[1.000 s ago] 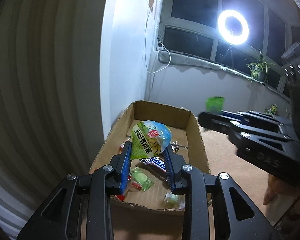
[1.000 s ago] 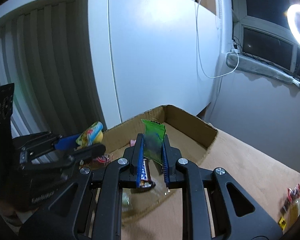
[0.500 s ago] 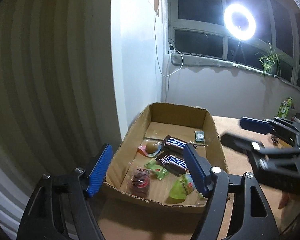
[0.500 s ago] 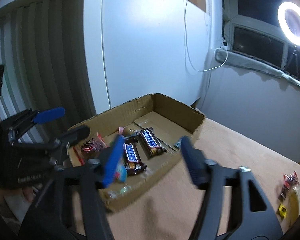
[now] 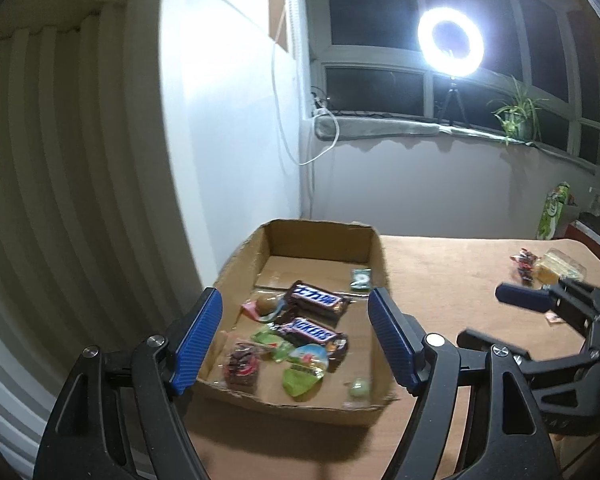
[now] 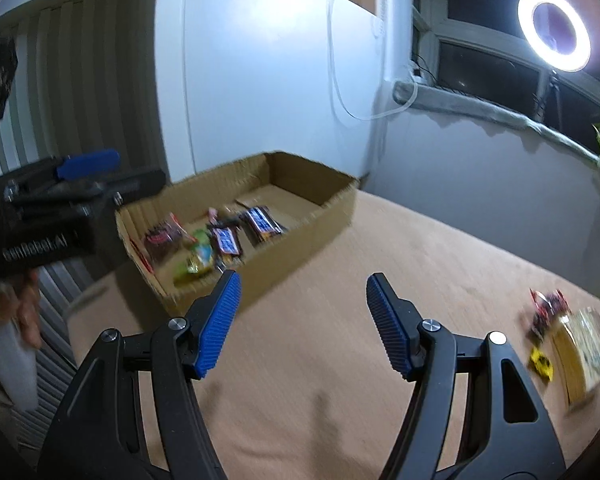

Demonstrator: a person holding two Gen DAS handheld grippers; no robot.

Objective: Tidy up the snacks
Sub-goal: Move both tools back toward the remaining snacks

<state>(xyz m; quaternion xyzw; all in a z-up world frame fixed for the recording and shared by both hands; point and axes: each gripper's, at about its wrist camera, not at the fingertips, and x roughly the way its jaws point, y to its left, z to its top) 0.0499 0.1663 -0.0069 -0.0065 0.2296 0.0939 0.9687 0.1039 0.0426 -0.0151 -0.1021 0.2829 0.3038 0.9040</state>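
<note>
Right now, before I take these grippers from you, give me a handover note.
Left gripper: open, empty, in front of the cardboard box.
Right gripper: open, empty, over the bare table; both have just been opening.
Done: chocolate bars and several small packets lie in the box.
Left: a red wrapper, a yellow bit and a clear packet on the table's right side.

In front of me the open cardboard box (image 5: 376,248) sits at the bench's (image 6: 440,248) left end, holding two Snickers bars (image 5: 314,330) lying flat, side by side, among small green and red packets. A few more snacks (image 6: 548,312) lie loose well to the right.
</note>
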